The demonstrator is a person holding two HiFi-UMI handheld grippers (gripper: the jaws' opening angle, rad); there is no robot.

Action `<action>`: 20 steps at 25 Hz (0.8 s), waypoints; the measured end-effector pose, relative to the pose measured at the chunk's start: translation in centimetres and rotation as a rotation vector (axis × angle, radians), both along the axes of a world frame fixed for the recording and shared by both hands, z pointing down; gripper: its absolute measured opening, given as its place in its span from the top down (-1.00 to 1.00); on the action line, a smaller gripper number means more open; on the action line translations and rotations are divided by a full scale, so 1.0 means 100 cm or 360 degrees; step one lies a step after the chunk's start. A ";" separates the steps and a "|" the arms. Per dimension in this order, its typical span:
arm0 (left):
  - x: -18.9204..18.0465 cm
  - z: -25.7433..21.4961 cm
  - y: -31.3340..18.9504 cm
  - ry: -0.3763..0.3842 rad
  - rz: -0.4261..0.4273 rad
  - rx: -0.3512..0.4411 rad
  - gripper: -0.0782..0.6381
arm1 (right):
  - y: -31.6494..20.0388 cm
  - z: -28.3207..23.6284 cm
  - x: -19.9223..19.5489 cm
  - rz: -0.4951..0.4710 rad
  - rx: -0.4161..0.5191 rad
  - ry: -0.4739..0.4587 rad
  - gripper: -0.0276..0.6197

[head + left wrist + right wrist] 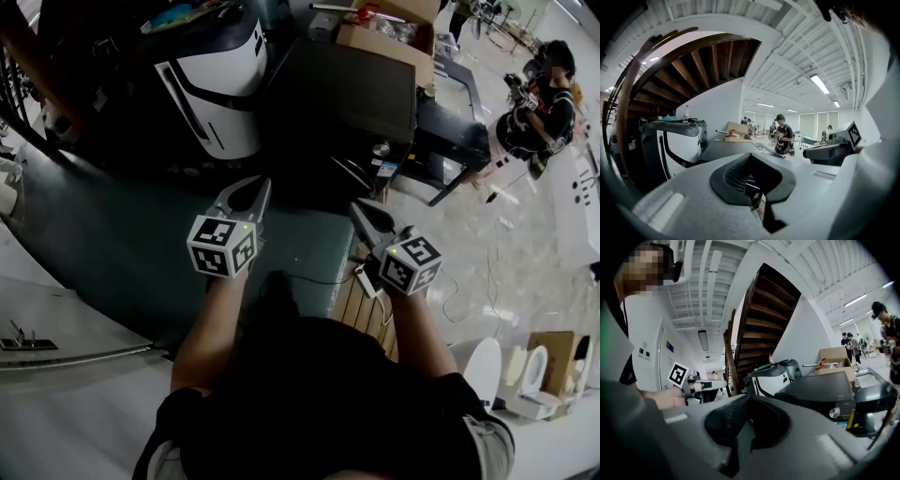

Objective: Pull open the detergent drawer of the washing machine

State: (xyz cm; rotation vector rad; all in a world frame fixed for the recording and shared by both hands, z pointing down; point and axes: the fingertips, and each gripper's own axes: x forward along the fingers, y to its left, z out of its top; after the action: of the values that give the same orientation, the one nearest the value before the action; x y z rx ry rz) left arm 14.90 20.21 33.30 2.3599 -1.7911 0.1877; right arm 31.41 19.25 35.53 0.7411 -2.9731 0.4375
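dim foreground, bright ceiling strip lights, fisheye-warped edges, perhaps slight blur.

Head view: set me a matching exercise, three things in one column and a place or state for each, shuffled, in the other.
Things:
1. left hand-held gripper
2. cardboard box
3. white-and-black machine

Places or states:
A. just left of the dark appliance
B. jaws shut, nothing between them
C. at the top of the view, beyond the dark appliance

Pairs: 1-B, 2-C, 3-A
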 end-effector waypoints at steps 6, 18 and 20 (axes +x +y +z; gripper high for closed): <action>-0.035 0.006 -0.037 0.0015 -0.0001 -0.0013 0.75 | -0.036 0.010 -0.035 -0.0004 -0.0039 0.0016 0.91; -0.132 0.018 -0.126 0.0084 0.0040 -0.0038 0.75 | -0.121 0.006 -0.145 -0.0038 -0.0030 0.0070 0.91; -0.146 0.018 -0.137 0.0101 0.0055 -0.0035 0.75 | -0.130 0.003 -0.161 -0.0042 -0.0024 0.0080 0.91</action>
State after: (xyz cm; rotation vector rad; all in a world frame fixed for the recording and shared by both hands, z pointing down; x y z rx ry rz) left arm 0.26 6.54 35.07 2.3554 -1.7117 0.1346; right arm 15.27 6.28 35.83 0.6997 -2.9259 0.4328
